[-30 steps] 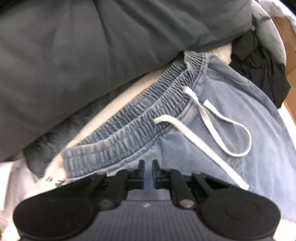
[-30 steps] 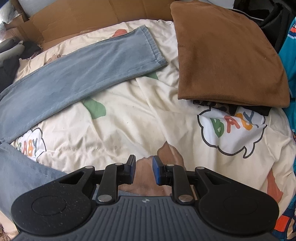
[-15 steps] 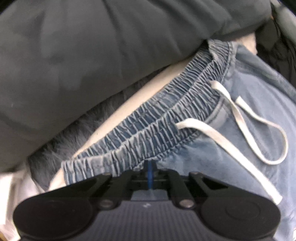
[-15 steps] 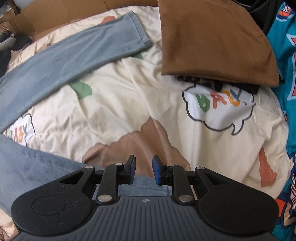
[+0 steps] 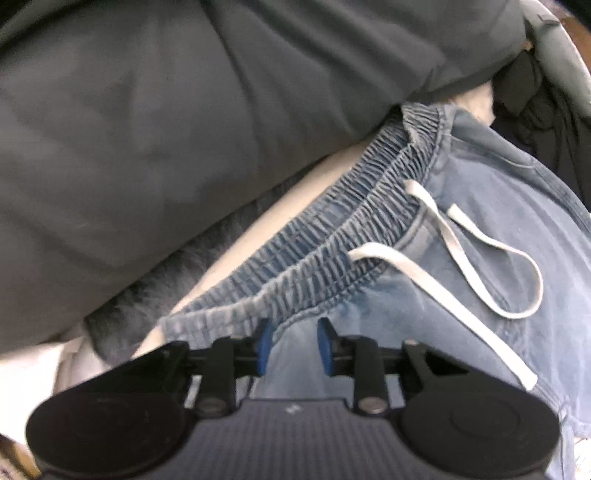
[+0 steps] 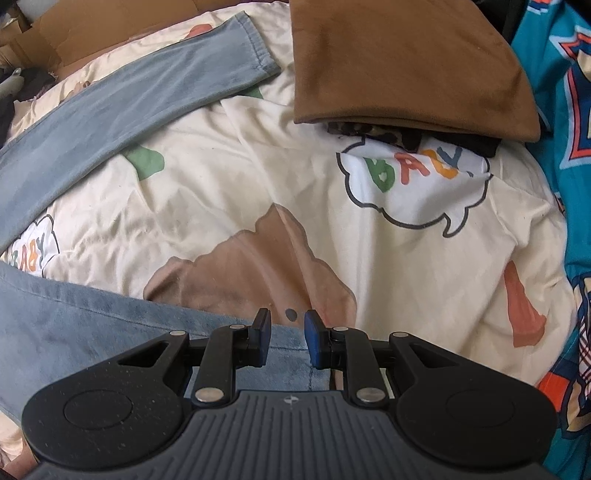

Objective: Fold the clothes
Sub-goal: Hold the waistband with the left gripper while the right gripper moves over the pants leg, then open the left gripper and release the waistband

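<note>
Left wrist: jeans (image 5: 480, 229) waistband just beyond open left tool (image 5: 291, 347).

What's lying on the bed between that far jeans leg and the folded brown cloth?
In the right wrist view, only the cream printed bedsheet shows between the jeans leg and the brown cloth; the leg's hem ends just short of the cloth.

Jeans (image 5: 491, 206): soft washed denim, gathered elastic waistband, flat woven cotton drawstring (image 5: 454, 273). Sheet (image 6: 258, 192): matt, creased printed cotton. Brown garment (image 6: 402, 62): smooth, matt knit. Cardboard (image 6: 96, 26): dull paper board. Pillow (image 5: 184, 110): smooth grey cloth.
</note>
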A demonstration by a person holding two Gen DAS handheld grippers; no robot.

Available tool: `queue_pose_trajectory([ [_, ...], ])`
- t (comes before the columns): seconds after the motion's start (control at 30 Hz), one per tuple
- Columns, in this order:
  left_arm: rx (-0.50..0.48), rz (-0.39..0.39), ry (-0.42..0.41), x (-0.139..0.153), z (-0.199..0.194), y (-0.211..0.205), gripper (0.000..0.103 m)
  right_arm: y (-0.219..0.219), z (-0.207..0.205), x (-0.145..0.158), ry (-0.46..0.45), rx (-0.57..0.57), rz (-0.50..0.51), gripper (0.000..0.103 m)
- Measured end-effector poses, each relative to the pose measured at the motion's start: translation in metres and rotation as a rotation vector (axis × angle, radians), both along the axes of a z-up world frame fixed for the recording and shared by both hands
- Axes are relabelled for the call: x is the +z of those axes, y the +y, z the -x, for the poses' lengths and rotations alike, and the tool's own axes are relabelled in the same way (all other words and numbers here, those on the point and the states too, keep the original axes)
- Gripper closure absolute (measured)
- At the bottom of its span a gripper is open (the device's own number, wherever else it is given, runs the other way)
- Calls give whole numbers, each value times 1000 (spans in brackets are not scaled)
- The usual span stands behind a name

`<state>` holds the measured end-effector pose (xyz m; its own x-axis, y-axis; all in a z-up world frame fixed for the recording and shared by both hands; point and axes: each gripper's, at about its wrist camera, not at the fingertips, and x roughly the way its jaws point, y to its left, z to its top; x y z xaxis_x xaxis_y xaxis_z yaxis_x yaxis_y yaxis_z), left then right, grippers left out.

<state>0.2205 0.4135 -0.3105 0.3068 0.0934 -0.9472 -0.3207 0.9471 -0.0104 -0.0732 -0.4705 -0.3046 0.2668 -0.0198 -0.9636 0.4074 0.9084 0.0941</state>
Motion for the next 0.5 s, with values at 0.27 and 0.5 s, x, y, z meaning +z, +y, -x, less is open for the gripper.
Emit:
queue_pose_trajectory([
  [0.27, 62, 34, 9, 14, 43, 6, 64, -2, 16, 0, -33, -9, -30, 77],
  [0.5, 102, 90, 37, 13, 81, -1, 64, -8, 32, 6, -70, -26, -41, 77],
])
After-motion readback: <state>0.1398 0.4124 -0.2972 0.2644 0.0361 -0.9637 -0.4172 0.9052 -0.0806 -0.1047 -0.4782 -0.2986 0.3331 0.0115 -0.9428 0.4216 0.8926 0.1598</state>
